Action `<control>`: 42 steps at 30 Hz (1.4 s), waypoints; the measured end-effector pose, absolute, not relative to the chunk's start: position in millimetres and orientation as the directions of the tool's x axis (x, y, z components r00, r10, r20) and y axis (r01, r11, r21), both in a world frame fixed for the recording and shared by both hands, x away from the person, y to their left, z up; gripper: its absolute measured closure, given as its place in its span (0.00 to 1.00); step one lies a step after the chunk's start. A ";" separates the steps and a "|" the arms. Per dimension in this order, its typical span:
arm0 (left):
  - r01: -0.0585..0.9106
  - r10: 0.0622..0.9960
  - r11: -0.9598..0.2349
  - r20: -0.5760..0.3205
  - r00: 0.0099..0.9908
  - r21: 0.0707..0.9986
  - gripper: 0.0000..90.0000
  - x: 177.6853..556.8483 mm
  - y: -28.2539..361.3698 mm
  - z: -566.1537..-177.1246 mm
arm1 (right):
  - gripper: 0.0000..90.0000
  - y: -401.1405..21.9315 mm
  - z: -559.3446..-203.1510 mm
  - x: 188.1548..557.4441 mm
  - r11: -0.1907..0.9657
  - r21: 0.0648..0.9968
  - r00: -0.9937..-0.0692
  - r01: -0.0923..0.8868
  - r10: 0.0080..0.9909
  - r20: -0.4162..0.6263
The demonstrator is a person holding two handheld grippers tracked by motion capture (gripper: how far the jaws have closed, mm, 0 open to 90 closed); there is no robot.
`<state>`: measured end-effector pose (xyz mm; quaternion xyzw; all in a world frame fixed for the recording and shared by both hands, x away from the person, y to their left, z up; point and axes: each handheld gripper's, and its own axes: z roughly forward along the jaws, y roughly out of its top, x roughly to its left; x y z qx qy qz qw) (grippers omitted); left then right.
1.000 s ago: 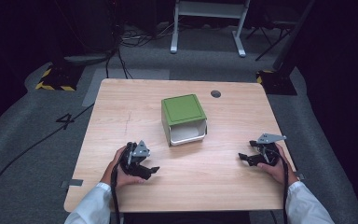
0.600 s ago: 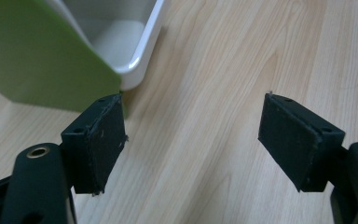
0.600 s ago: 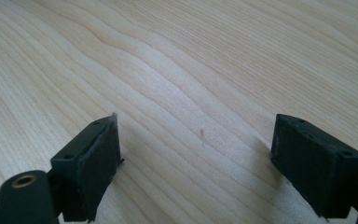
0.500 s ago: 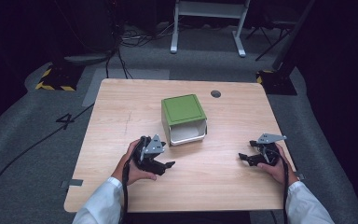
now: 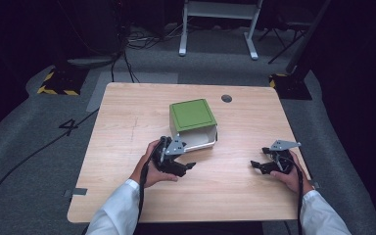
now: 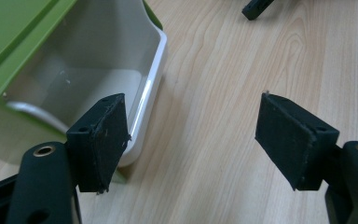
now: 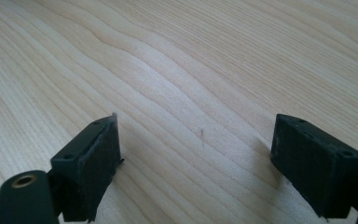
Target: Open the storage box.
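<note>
The square white plastic box with a green hinged lid (image 5: pixel 194 123) sits mid-bench on the pale wooden bench (image 5: pixel 127 117), its lid tilted up so the hollow inside faces the person. It looks light, stiff and thin-walled, with a glossy (probably slippery) skin, so I judge the rolled white front rim the best place to pinch. The left gripper (image 5: pixel 188 166) is just beside that rim; its jaws have just been closing, yet stand spread with nothing between them. The right gripper (image 5: pixel 256 164) rests well apart, jaws spread over bare wood
</note>
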<state>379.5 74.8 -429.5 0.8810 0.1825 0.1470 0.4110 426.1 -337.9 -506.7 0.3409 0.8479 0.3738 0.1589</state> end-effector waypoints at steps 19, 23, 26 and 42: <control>0.226 0.466 -0.625 0.126 0.876 0.747 0.27 400.3 49.0 -444.5 | 0.18 -338.1 -506.8 426.0 0.489 0.742 -0.718 0.458 0.696 -0.016; 0.244 0.483 -0.630 0.126 0.867 0.738 0.27 401.9 46.7 -449.0 | 0.18 -338.1 -506.8 426.0 0.489 0.743 -0.718 0.458 0.696 -0.016; 0.245 0.483 -0.637 0.131 0.866 0.731 0.27 402.9 45.2 -452.1 | 0.18 -338.1 -506.8 426.0 0.489 0.742 -0.718 0.458 0.696 -0.016; 0.264 0.501 -0.647 0.138 0.855 0.715 0.28 407.9 28.0 -460.2 | 0.18 -338.2 -506.8 426.0 0.489 0.742 -0.718 0.458 0.696 -0.016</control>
